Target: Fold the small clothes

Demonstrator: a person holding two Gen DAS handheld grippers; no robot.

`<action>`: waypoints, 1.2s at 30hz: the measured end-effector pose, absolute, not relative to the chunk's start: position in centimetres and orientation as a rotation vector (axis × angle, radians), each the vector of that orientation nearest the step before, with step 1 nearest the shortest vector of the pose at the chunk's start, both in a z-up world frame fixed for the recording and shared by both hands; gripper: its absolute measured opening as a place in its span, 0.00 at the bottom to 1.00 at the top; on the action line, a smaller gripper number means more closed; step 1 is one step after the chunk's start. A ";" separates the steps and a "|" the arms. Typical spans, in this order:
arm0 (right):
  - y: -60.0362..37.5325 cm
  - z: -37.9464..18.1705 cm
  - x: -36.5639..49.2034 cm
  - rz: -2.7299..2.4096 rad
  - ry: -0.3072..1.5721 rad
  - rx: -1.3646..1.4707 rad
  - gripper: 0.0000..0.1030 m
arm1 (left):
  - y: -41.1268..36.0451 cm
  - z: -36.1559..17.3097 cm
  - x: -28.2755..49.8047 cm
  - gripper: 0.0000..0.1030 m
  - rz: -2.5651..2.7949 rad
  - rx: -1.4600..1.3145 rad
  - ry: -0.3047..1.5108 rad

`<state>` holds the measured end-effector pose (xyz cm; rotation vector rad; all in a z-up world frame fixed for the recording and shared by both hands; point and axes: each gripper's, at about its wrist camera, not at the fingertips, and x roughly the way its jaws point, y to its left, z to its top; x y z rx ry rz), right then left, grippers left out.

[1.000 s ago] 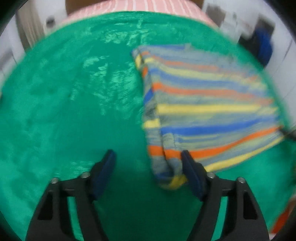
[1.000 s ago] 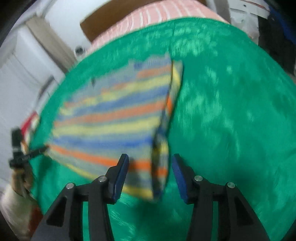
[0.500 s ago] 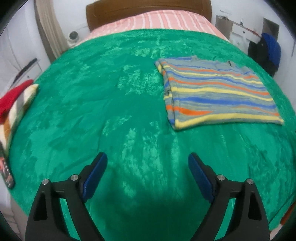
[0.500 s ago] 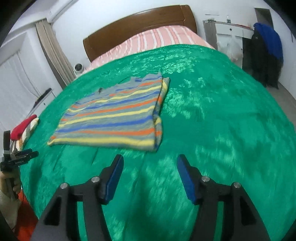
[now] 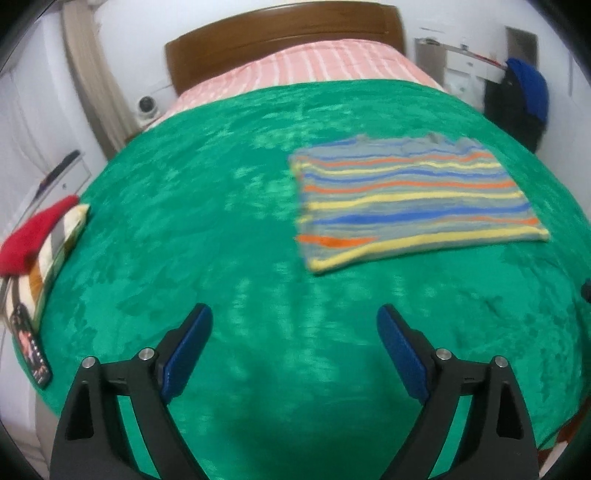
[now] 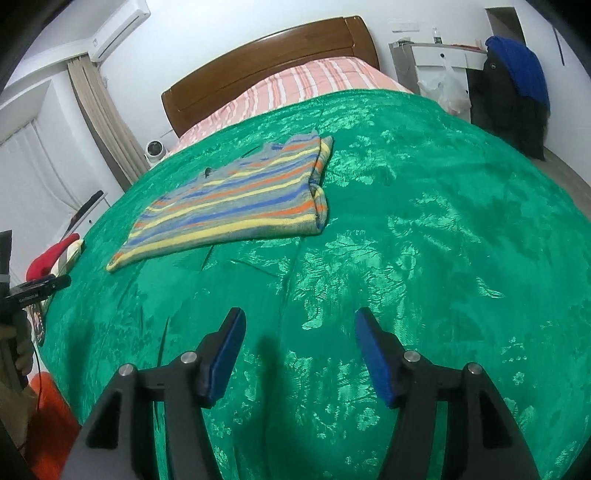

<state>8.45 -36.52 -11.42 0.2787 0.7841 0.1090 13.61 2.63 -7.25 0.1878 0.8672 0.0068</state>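
A folded striped shirt (image 5: pixel 413 199), grey with blue, orange and yellow bands, lies flat on the green blanket (image 5: pixel 207 229). It sits up and to the right in the left wrist view. In the right wrist view the shirt (image 6: pixel 236 201) is up and to the left. My left gripper (image 5: pixel 293 314) hovers over bare blanket well short of the shirt, its jaws still opening with nothing between them. My right gripper (image 6: pixel 300 315) is open and empty above the blanket (image 6: pixel 424 240), also back from the shirt. A hand holds the left gripper (image 6: pixel 37 288) at the left edge of the right wrist view.
A pile of clothes with a red piece on top (image 5: pixel 40 236) lies at the blanket's left edge, with a dark flat object (image 5: pixel 33 350) beside it. Pink striped bedding (image 5: pixel 325 62) and a wooden headboard (image 5: pixel 280 33) are at the far end. Dark and blue garments (image 6: pixel 513 85) hang at the right.
Both grippers let go of the striped shirt and drew back from it, jaws spreading. The shirt now lies folded flat on the blanket, farther away in both views.
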 end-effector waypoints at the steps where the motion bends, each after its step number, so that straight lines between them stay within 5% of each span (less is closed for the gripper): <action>1: -36.7 -11.4 8.3 0.105 0.769 0.285 0.59 | 0.9 -7.7 13.3 0.90 -0.043 0.206 0.872; 10: -40.7 -10.4 8.1 0.074 0.705 0.391 0.63 | -19.0 -11.3 12.8 0.89 -0.441 0.610 0.763; 17: -46.2 -8.3 12.3 0.081 0.721 0.399 0.63 | -28.6 -15.8 20.2 0.80 -0.529 0.601 0.782; 18: -46.8 -8.1 13.5 0.092 0.731 0.399 0.63 | -28.9 -16.0 20.6 0.71 -0.551 0.582 0.780; 21: -47.4 -8.2 19.0 0.184 0.788 0.414 0.63 | -29.2 -16.1 21.1 0.11 -0.595 0.533 0.804; 28: -43.2 -13.1 36.8 0.407 1.004 0.535 0.62 | -25.6 -14.2 21.9 0.08 -0.647 0.266 0.831; 29: -42.6 -14.1 38.5 0.389 1.017 0.563 0.57 | -24.7 -13.8 22.0 0.07 -0.649 0.220 0.837; 30: -42.1 -14.7 39.8 0.379 1.017 0.588 0.28 | -23.5 -13.3 22.0 0.07 -0.646 0.172 0.840; 31: -41.4 -14.9 40.9 0.364 1.018 0.589 0.10 | -22.1 -12.8 22.1 0.07 -0.636 0.125 0.836; 36: -35.4 -10.4 41.7 0.446 0.941 0.522 0.09 | -10.8 -9.6 21.5 0.07 -0.543 -0.158 0.817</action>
